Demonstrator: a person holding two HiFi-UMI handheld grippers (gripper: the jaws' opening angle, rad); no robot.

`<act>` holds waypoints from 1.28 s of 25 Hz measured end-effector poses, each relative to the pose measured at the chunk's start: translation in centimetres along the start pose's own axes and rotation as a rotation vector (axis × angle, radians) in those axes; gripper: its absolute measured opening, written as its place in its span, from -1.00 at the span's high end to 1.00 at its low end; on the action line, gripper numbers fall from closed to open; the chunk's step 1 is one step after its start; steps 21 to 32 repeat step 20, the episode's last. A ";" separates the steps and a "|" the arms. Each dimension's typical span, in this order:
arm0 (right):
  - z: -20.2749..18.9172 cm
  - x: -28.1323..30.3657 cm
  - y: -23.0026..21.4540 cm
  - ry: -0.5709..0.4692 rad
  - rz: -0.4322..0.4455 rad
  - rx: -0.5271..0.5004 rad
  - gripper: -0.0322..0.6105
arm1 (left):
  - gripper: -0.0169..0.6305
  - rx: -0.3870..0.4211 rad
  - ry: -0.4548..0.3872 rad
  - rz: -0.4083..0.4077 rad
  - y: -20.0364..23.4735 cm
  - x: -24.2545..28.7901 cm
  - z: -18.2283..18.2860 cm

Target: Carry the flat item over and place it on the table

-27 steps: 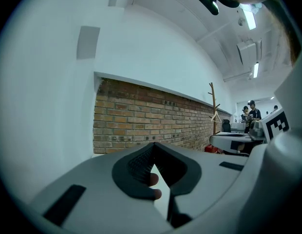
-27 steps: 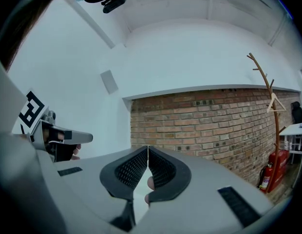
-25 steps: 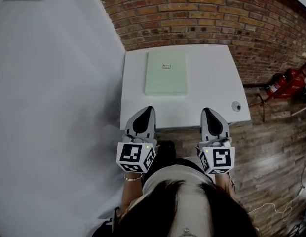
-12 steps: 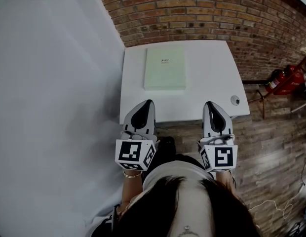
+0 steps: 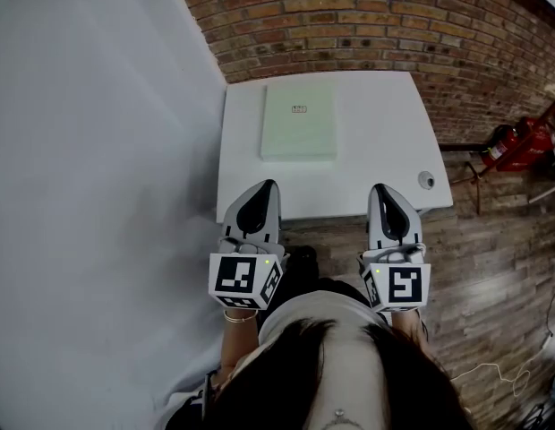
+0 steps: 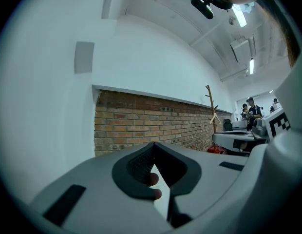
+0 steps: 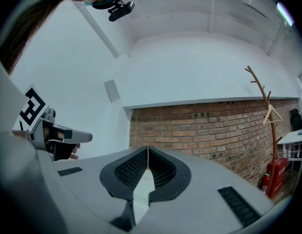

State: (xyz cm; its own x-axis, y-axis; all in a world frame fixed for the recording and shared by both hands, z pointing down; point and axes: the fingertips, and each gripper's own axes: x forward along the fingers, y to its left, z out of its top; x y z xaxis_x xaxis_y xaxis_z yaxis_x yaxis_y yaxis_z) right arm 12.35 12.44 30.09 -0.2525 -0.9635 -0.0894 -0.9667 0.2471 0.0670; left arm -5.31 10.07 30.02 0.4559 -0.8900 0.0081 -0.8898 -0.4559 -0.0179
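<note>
A pale green flat item [image 5: 299, 120] lies on the white table [image 5: 376, 141], towards its far left part by the brick wall. My left gripper [image 5: 269, 186] and right gripper [image 5: 378, 189] hover side by side over the table's near edge, both pointing level at the wall. Each is shut with nothing held. In the left gripper view the left gripper [image 6: 153, 145] has its jaw tips together, with brick wall beyond. The right gripper [image 7: 148, 149] is likewise closed tip to tip in the right gripper view, and the left gripper [image 7: 53, 133] shows at that view's left edge.
A small round object [image 5: 426, 180] sits at the table's near right corner. A red fire extinguisher [image 5: 515, 146] stands on the wooden floor to the right. A white wall [image 5: 98, 195] runs along the left. A wooden coat rack [image 7: 264, 106] stands by the brick wall.
Over the second both grippers rose a little together, and the table drew slightly up in the head view. Both have stayed shut, and the flat item has not moved.
</note>
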 end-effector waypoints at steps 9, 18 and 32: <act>-0.4 0.2 -0.4 0.010 -0.011 0.004 0.77 | 0.91 -0.010 0.007 -0.005 0.0 0.4 -0.3; -0.7 1.0 -0.5 0.018 -0.005 -0.010 0.77 | 0.92 -0.020 0.016 -0.014 0.0 1.3 -0.6; -0.8 1.1 -0.5 0.019 -0.004 -0.009 0.77 | 0.92 -0.020 0.020 -0.012 0.1 1.4 -0.7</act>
